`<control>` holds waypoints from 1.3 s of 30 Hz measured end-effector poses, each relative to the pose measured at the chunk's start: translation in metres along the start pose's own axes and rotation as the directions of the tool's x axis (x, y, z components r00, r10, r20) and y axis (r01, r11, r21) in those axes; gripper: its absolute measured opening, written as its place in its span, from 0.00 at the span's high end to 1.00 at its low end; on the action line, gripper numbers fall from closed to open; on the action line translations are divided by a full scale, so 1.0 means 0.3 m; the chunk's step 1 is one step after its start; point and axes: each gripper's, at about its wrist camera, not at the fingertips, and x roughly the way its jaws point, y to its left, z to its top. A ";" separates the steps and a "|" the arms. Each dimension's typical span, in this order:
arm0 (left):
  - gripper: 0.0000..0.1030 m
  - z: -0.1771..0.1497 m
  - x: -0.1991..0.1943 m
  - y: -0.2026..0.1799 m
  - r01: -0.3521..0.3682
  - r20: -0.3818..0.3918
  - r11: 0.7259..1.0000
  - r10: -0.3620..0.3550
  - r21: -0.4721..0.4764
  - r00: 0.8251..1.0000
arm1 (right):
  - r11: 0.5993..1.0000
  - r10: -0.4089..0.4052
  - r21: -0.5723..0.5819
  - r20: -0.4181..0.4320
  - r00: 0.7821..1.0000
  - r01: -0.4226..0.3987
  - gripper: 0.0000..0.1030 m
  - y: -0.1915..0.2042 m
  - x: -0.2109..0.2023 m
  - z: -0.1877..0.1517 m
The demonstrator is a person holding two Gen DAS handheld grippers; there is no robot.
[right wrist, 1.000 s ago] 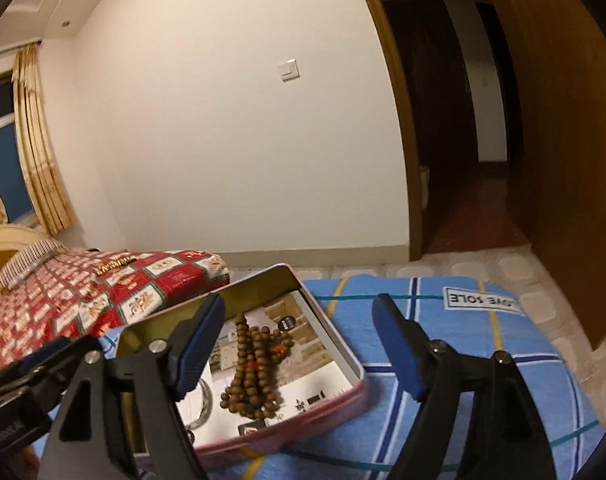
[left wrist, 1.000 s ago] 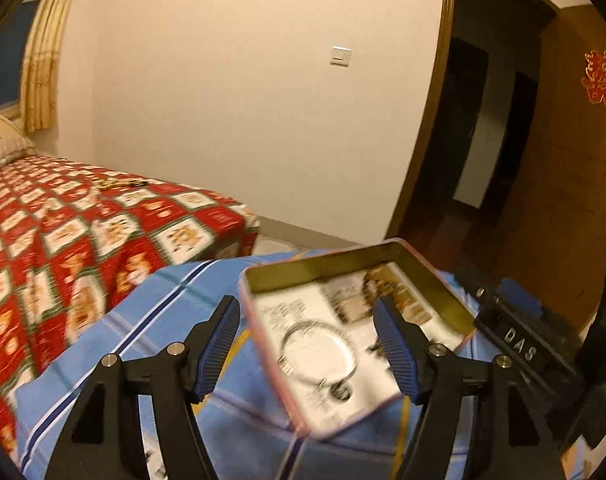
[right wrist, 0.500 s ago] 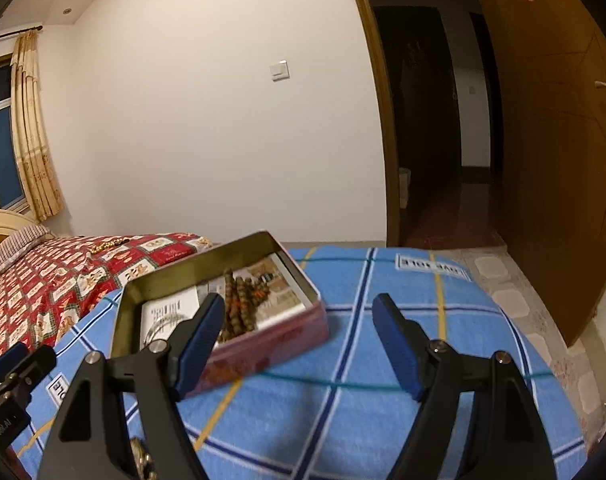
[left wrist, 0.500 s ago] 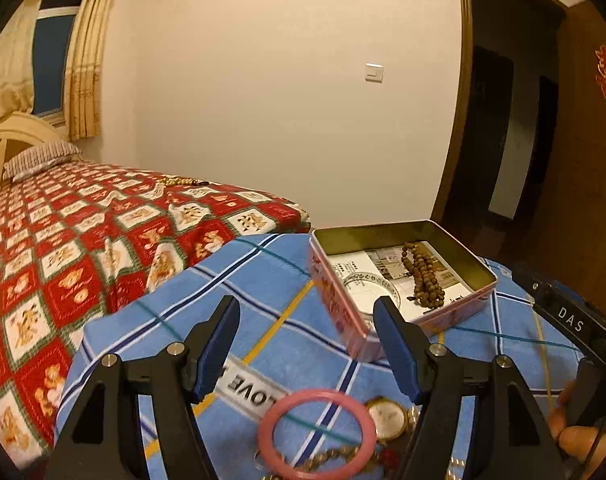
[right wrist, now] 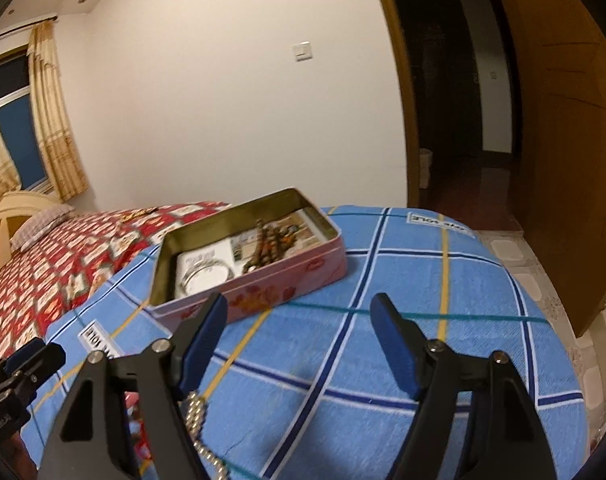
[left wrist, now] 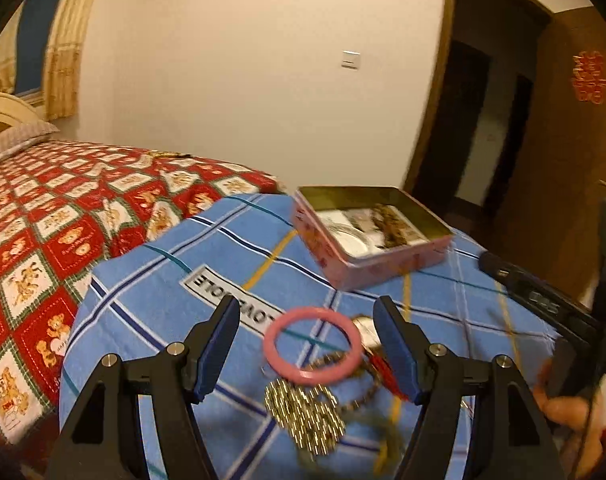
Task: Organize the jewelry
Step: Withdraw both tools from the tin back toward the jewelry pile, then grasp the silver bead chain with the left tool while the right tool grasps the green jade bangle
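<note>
I have pulled back from the pink tin (left wrist: pixel 383 256). My left fingers (left wrist: pixel 307 344) now spread around the pink bangle (left wrist: pixel 313 346) on the table (left wrist: pixel 163 300); my right fingers (right wrist: pixel 299 344), empty, are closing.

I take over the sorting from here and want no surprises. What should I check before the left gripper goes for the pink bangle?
1. Left gripper open and holding nothing: ok.
2. Pink bangle lies in line between its fingers: ok.
3. Bangle free of the gold chain heaped against it: cannot tell.
4. Tin open, lid off: ok.
5. Room in the tin beside the brown beads: ok.
6. Right gripper empty, jaws closing over bare cloth: ok.
</note>
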 end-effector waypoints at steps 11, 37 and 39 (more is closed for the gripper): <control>0.33 -0.109 -0.128 -0.035 0.148 -0.112 0.971 -0.128 0.190 0.985 | 0.987 0.105 -0.112 -0.073 0.992 -0.113 0.44 0.085 -0.085 -0.095; 0.33 -0.086 -0.220 0.155 0.027 -0.096 0.994 -0.017 0.105 0.995 | 0.808 0.215 -0.381 -0.519 0.827 -0.449 0.65 0.460 -0.013 -0.298; 0.33 -0.090 -0.216 0.140 0.044 -0.102 0.992 -0.032 0.118 0.994 | 0.820 0.229 -0.348 -0.527 0.818 -0.454 0.76 0.424 -0.031 -0.295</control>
